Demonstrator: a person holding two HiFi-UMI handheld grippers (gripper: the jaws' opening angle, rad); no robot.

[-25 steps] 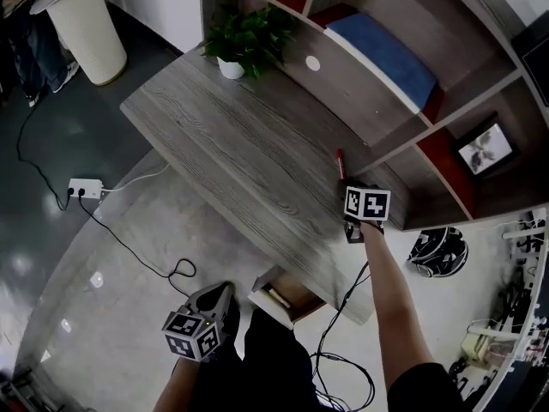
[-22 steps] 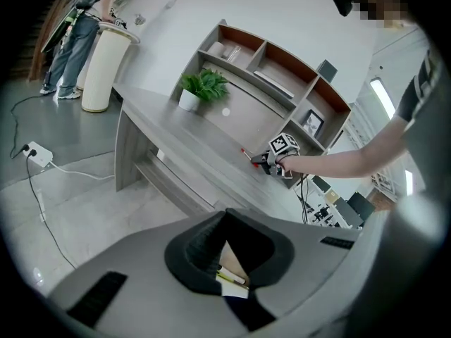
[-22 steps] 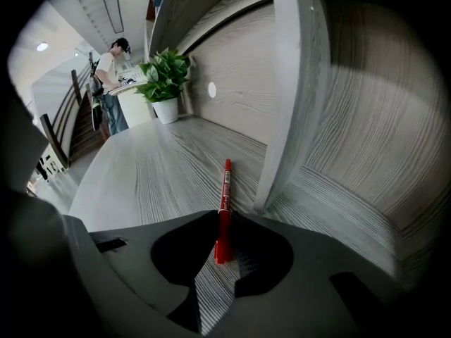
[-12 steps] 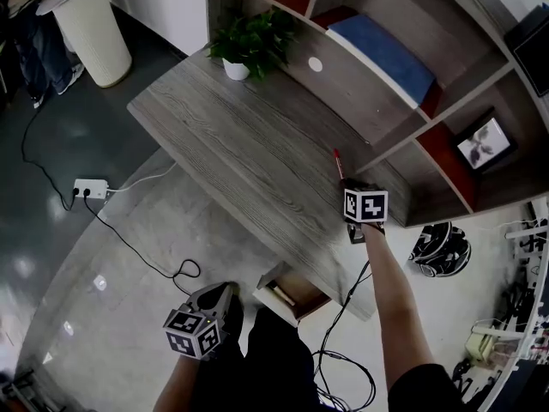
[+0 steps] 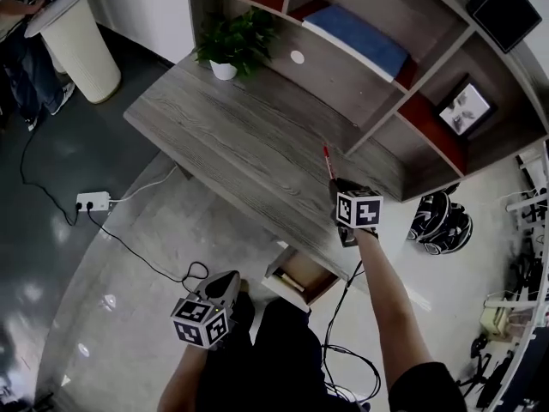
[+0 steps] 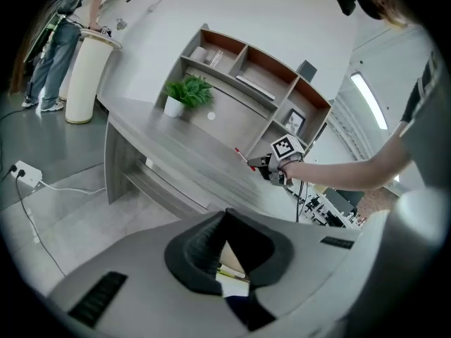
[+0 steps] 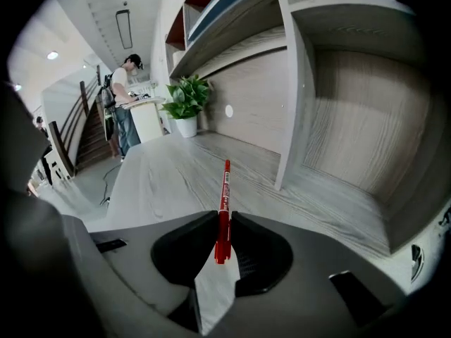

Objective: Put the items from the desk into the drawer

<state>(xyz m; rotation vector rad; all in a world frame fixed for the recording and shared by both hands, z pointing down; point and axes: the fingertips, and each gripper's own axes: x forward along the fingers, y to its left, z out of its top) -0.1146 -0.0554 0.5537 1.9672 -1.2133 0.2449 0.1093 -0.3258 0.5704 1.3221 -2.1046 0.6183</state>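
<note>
Its jaws having just closed, the right gripper (image 5: 333, 181) has raised the red pen (image 7: 225, 196) off the desk's (image 5: 232, 136) right end and now pinches it, the pen's long axis running forward toward the shelf, while the open drawer (image 5: 300, 275) lies back under the near edge, closer to the left gripper (image 5: 225, 286), whose jaws are pressed together with nothing between them.

Slim red pen (image 7: 224, 203) (white printed label) pinched in the right hand-held gripper (image 7: 224, 224), pointing out over the worktop (image 7: 169, 182); the drawer (image 5: 300, 275) stands open below

Grey wood-grain desk (image 5: 232, 136), with a potted green plant (image 5: 233, 45) at its far corner.
Small wooden drawer (image 5: 280, 273), open under the near edge.
Right gripper (image 5: 334, 184), over the desktop, jaws just closed on a slim red pen (image 5: 328, 161).
Left gripper (image 5: 225, 281), low beside the drawer.
</note>
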